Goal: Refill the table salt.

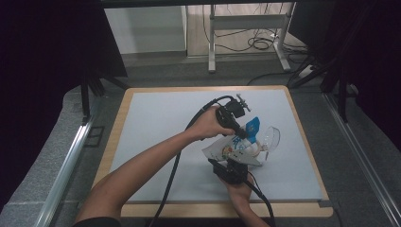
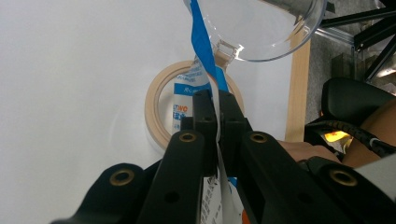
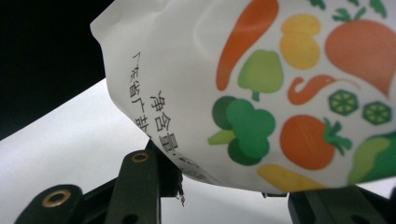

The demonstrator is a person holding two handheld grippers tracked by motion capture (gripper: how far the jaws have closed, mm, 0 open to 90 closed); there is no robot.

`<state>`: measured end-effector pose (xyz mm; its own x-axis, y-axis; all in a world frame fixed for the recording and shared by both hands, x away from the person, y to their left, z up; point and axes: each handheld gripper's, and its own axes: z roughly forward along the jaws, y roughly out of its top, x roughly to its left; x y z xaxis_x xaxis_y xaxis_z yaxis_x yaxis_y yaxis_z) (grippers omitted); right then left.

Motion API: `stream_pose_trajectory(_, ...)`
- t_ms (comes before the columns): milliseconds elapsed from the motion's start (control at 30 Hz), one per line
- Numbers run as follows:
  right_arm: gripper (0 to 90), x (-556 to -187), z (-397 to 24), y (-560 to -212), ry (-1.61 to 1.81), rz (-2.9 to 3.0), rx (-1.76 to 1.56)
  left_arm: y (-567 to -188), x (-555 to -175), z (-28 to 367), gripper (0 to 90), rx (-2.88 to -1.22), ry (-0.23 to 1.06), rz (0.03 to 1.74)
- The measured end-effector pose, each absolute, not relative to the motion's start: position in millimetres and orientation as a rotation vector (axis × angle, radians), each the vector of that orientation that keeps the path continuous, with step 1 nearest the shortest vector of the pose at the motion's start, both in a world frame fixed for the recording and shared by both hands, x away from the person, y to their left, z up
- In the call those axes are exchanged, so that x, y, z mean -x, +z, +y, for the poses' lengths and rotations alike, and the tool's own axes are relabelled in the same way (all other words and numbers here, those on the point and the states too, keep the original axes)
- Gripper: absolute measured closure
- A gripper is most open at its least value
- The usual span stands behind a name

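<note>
A white pouch [image 1: 226, 149] printed with vegetables, its top edge blue, is held up over the grey mat between both grippers. My left gripper [image 1: 244, 134] comes in from the upper left and is shut on the pouch's blue top strip [image 2: 201, 44], jaws [image 2: 217, 100] pressed tight. My right gripper [image 1: 235, 163] holds the pouch's lower end from the near side; in the right gripper view the printed pouch [image 3: 280, 70] sits wedged between the two jaws [image 3: 224, 183]. A beige tape roll [image 2: 158, 95] lies on the mat under the pouch.
A clear plastic bowl [image 1: 271, 136] rests just right of the pouch, also in the left gripper view [image 2: 261, 28]. The grey mat [image 1: 156, 123] covers a wood-edged table [image 1: 307, 142]. A metal desk frame [image 1: 246, 21] and floor cables stand beyond the far edge.
</note>
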<state>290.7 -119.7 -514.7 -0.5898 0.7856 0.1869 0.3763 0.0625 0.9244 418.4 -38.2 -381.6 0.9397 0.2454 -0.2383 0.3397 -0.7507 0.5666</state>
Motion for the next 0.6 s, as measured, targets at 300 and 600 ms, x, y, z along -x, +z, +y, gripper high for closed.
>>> stream_pose_trajectory(300, 58.5, -289, -122, -517, 1.508, 1.996, -1.163, -381, -416, -33, 89.2, -2.440, -0.196, 0.415)
stream_pose_trajectory(600, 56.7, -287, -126, -521, 1.454, 2.017, -1.176, -381, -410, -26, 89.1, -2.428, -0.172, 0.399)
